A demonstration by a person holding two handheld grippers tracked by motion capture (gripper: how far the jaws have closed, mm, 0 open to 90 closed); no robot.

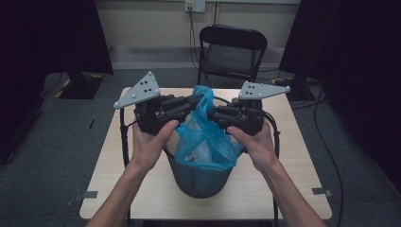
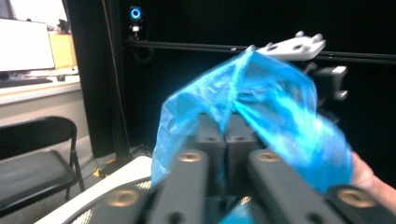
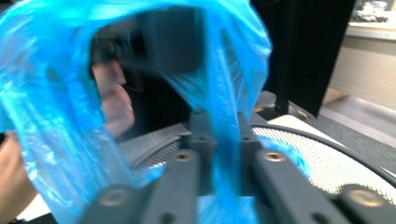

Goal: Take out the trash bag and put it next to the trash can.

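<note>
bag: blue plastic bag (image 1: pixel 204 135) lining a dark mesh bin (image 1: pixel 201 179), its top pulled up above the rim
bin: near the front of the wooden counter (image 1: pixel 293 156)
left tongs (image 1: pixel 196 100): pinched on the bag's upper edge
right tongs (image 1: pixel 210 115): clamped on a strip of the bag
behind: black folding chair (image 1: pixel 230 52)

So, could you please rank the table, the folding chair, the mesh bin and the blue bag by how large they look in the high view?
1. Table, clearly largest.
2. Folding chair, though it stands farther from the camera, so its rank against the next two is unsure.
3. Mesh bin and blue bag: they look about alike, so unranked.
</note>
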